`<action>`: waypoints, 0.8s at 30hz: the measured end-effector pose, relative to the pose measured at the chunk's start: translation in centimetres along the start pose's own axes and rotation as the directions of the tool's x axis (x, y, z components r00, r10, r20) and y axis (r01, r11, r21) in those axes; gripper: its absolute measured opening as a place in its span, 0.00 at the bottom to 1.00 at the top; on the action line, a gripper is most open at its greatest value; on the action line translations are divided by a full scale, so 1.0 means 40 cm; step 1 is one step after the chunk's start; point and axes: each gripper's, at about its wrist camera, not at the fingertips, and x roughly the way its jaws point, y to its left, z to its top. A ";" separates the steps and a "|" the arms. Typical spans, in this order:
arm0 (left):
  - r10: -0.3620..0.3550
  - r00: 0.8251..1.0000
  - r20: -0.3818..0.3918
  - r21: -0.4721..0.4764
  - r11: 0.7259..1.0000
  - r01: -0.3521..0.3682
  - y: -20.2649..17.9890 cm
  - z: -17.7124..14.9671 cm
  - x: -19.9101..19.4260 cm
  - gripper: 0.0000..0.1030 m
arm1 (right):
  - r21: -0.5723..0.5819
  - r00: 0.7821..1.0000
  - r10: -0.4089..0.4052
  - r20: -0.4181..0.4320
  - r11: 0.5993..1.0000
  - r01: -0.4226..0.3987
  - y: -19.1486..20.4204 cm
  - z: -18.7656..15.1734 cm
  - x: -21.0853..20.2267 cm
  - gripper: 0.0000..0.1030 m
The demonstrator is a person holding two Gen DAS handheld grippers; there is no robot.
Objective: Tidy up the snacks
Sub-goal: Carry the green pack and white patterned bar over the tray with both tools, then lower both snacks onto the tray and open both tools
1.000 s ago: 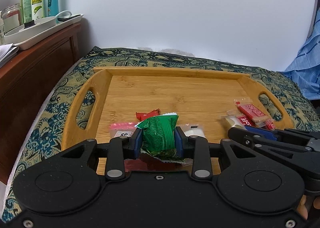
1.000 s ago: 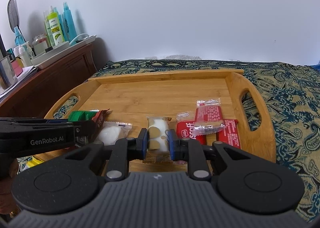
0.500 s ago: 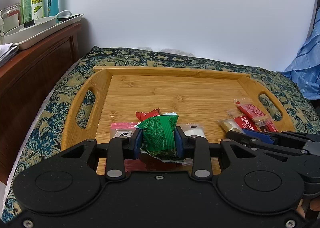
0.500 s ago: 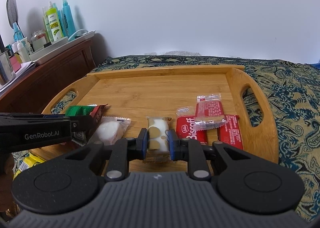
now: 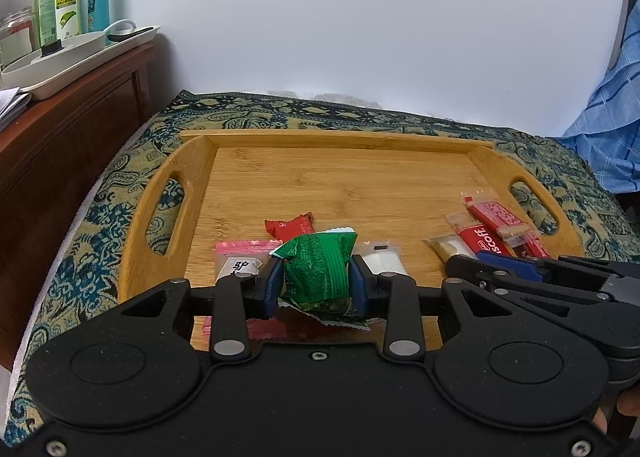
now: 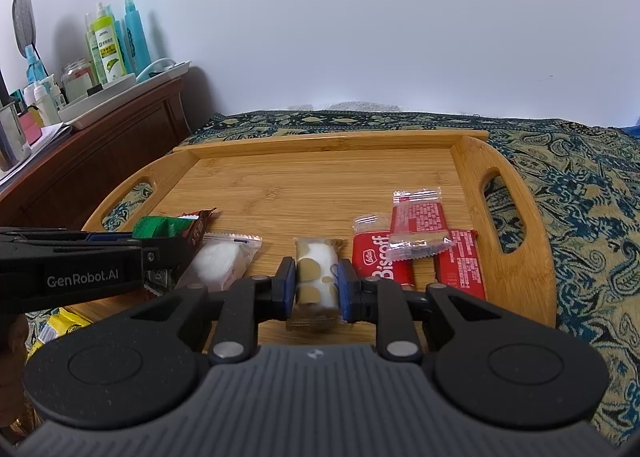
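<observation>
My left gripper (image 5: 316, 285) clenches green snack packet (image 5: 318, 271); my right gripper (image 6: 314, 289) clenches gold-dotted white packet (image 6: 316, 277), both at bamboo tray's (image 6: 320, 145) near edge.

A paisley blue-and-tan cloth (image 6: 580, 193) covers the supporting surface. A bamboo tray (image 5: 490, 159) with cut-out handles lies flat on it. Just off the tray's near left corner, a yellow packet (image 6: 60, 323) rests on the cloth.
</observation>
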 end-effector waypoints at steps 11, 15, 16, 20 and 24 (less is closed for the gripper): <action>-0.007 1.000 0.026 0.029 1.000 0.006 -0.006 -0.006 -0.027 0.42 | 0.010 1.000 0.008 0.026 1.000 -0.008 0.002 0.002 -0.020 0.45; -0.009 1.000 0.025 0.018 1.000 0.008 -0.002 -0.009 -0.041 0.52 | 0.016 0.999 0.012 0.036 1.000 -0.013 0.004 0.002 -0.030 0.47; -0.008 1.000 0.023 0.010 1.000 0.007 0.000 -0.011 -0.046 0.55 | 0.019 0.999 0.015 0.039 1.000 -0.015 0.004 0.001 -0.035 0.48; -0.027 0.999 0.024 -0.018 0.999 0.027 0.003 -0.023 -0.074 0.64 | 0.039 0.998 0.024 0.058 0.999 -0.026 0.004 -0.004 -0.059 0.53; -0.005 0.998 0.069 0.013 1.000 0.004 -0.007 -0.039 -0.117 0.75 | 0.062 0.997 0.026 0.077 0.998 -0.031 0.000 -0.011 -0.089 0.58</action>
